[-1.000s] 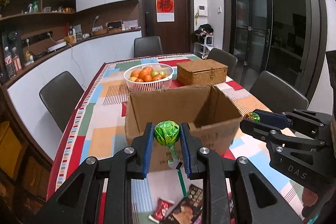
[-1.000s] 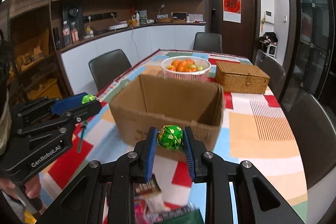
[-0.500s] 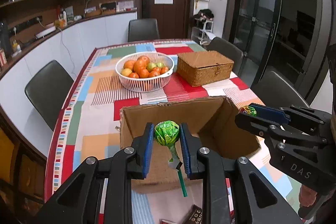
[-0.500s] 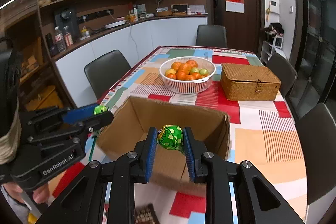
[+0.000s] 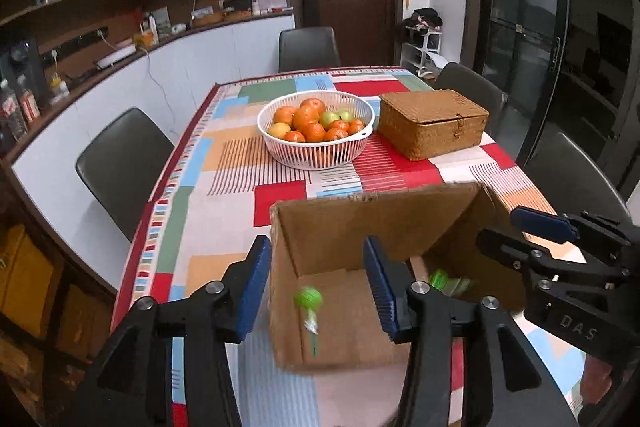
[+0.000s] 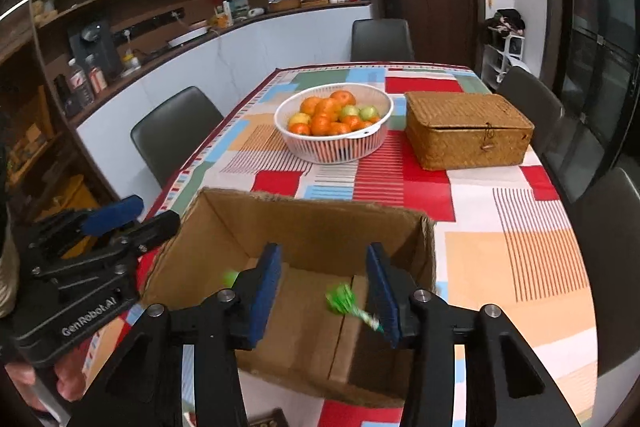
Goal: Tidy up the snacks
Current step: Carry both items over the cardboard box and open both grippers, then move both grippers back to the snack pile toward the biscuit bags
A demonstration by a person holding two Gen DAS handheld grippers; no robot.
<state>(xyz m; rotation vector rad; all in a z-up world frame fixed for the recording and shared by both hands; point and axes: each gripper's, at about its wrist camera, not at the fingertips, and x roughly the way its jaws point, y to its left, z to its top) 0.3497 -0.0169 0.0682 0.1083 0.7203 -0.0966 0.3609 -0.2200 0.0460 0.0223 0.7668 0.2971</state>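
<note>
An open cardboard box (image 5: 384,215) (image 6: 320,223) stands on the patterned tablecloth below both grippers. My left gripper (image 5: 318,291) is open above its left part, and a green lollipop (image 5: 308,301) is blurred in mid-fall inside the box. My right gripper (image 6: 326,289) is open above the box's right part, and a second green lollipop (image 6: 342,301) is falling between its pads. The right gripper shows at the right of the left wrist view (image 5: 536,227); the left gripper shows at the left of the right wrist view (image 6: 116,215).
A white basket of oranges and green fruit (image 5: 316,129) (image 6: 334,121) and a closed wicker box (image 5: 434,123) (image 6: 466,129) stand beyond the cardboard box. Dark chairs (image 5: 120,163) ring the table. A snack packet edge (image 6: 268,419) lies near the front.
Both grippers have moved over the box and opened. Each let go of its green lollipop, and both lollipops are dropping into the box.
</note>
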